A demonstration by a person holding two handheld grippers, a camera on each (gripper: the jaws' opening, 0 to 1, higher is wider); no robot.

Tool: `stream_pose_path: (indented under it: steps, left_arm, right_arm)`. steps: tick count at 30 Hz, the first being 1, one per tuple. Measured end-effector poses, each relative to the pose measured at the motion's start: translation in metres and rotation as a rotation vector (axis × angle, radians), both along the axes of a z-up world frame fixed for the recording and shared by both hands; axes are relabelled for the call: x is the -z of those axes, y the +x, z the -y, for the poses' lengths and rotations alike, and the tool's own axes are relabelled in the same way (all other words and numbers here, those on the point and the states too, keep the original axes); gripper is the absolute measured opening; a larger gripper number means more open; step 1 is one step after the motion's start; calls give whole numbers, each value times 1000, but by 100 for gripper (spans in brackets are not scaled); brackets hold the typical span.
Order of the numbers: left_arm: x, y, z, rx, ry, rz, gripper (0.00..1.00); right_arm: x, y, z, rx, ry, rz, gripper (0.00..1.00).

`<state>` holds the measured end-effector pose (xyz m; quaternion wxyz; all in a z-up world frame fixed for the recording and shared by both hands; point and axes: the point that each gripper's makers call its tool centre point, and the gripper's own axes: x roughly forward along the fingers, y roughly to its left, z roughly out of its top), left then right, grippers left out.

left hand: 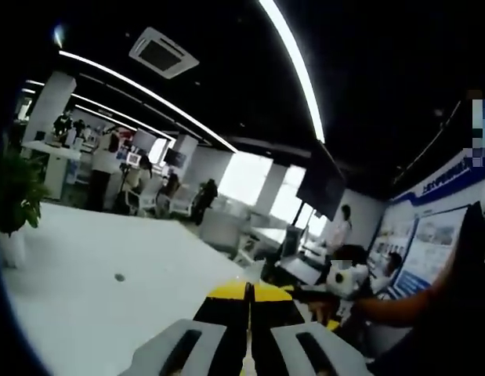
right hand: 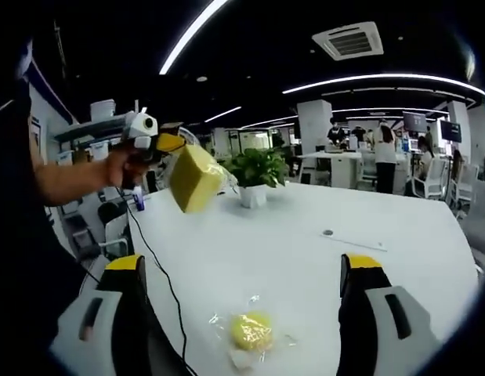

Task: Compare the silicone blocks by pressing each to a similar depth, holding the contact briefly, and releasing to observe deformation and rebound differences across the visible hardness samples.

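In the right gripper view a hand holds my left gripper [right hand: 165, 143] up over the white table [right hand: 305, 266], at the upper left. A yellow silicone block [right hand: 193, 178] in clear wrap hangs from its tip. In the left gripper view the left gripper [left hand: 250, 291] has its yellow-tipped jaws pressed together, and the block is hidden from this camera. My right gripper [right hand: 242, 265] stands open with its jaws wide apart. Between and just beyond them a round yellow silicone piece [right hand: 251, 330] in clear wrap lies on the table, touching neither jaw.
A potted plant [right hand: 256, 168] stands at the table's far side, also seen as the plant [left hand: 15, 192]. A black cable [right hand: 160, 270] runs across the table's left part. A small round hole [right hand: 327, 233] marks the tabletop. People, desks and chairs fill the background. A person's arm [left hand: 414, 301] crosses at the right.
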<state>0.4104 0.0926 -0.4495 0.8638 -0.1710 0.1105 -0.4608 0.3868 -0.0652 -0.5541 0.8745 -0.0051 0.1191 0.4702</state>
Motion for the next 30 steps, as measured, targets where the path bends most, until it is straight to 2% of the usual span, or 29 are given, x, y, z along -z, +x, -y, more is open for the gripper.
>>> stream_pose_path:
  steps: [5, 8, 12, 16, 21, 23, 25, 27, 30]
  left_arm:
    - [0, -4, 5, 40, -16, -8, 0]
    - [-6, -10, 7, 54, -35, -7, 0]
    - [-15, -15, 12, 81, -52, -19, 0]
    - [-30, -24, 20, 132, -71, 2, 0]
    - [-47, -35, 31, 197, -114, 19, 0]
    - [-52, -40, 35, 216, -125, 24, 0]
    - [-58, -47, 39, 250, -140, 33, 0]
    - [-61, -51, 42, 262, -142, 38, 0]
    - [-62, -54, 45, 276, -154, 31, 0]
  right_arm:
    - [-4, -1, -8, -29, 0, -3, 97]
    - [-10, -10, -21, -81, 64, -45, 97]
    - [-20, -14, -37, -113, 99, -45, 97]
    - [-33, -15, -52, -140, 161, -53, 97]
    - [-45, -20, -70, -180, 202, -51, 96]
    - [-52, -23, -75, -200, 222, -56, 96]
    - [-68, -29, -83, -236, 286, -58, 96]
    - [-76, -29, -85, -242, 302, -47, 96]
    - [-84, -32, -88, -276, 314, -45, 86]
